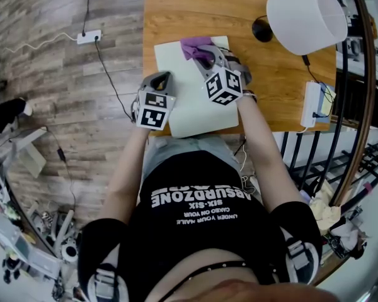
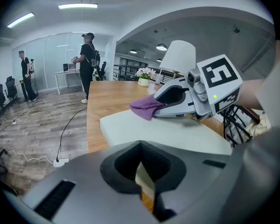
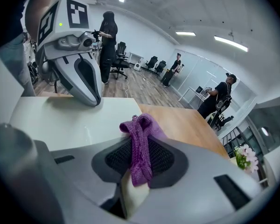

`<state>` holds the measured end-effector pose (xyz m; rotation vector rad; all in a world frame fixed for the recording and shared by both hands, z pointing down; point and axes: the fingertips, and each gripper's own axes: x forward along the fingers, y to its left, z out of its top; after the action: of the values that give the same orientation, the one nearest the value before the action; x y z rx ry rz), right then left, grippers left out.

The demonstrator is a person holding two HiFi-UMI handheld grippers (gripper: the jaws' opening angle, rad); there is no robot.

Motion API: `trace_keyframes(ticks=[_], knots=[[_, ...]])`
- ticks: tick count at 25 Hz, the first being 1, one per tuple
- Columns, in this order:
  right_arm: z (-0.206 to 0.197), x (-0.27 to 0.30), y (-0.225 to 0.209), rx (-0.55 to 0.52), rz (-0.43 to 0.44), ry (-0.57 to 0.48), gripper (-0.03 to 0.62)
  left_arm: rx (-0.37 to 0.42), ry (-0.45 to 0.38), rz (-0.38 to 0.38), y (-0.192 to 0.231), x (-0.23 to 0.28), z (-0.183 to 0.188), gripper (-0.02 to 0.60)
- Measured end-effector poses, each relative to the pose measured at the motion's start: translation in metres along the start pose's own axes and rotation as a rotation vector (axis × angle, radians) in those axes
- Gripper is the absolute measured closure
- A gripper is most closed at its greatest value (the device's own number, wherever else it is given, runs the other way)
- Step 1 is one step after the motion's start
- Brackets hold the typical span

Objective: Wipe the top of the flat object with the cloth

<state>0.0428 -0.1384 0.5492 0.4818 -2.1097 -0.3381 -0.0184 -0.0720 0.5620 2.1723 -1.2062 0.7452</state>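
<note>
A white flat board (image 1: 195, 109) lies on the wooden table (image 1: 271, 80). A purple cloth (image 1: 192, 44) rests on the board's far end, and my right gripper (image 1: 205, 55) is shut on it. In the right gripper view the cloth (image 3: 141, 146) runs pinched between the jaws, its loose end on the board (image 3: 60, 120). My left gripper (image 1: 162, 75) is shut with nothing in it, its tips at the board's left edge. The left gripper view shows the board (image 2: 168, 129) ahead, with the cloth (image 2: 147, 108) under the right gripper (image 2: 157, 101).
A white lamp shade (image 1: 305, 19) hangs over the table's far right, with a black base (image 1: 262, 29) beside it. A white box (image 1: 315, 102) sits at the right edge. A power strip (image 1: 88, 37) and cables lie on the floor to the left. People stand far off.
</note>
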Motion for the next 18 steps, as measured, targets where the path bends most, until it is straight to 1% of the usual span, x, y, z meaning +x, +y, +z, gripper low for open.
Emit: trace_keyframes(ticks=[18], knots=[[-0.005,-0.009,0.017,0.006,-0.002,-0.003,0.496,0.004,0.003,0.015,0.003,0.002,-0.001,0.566]])
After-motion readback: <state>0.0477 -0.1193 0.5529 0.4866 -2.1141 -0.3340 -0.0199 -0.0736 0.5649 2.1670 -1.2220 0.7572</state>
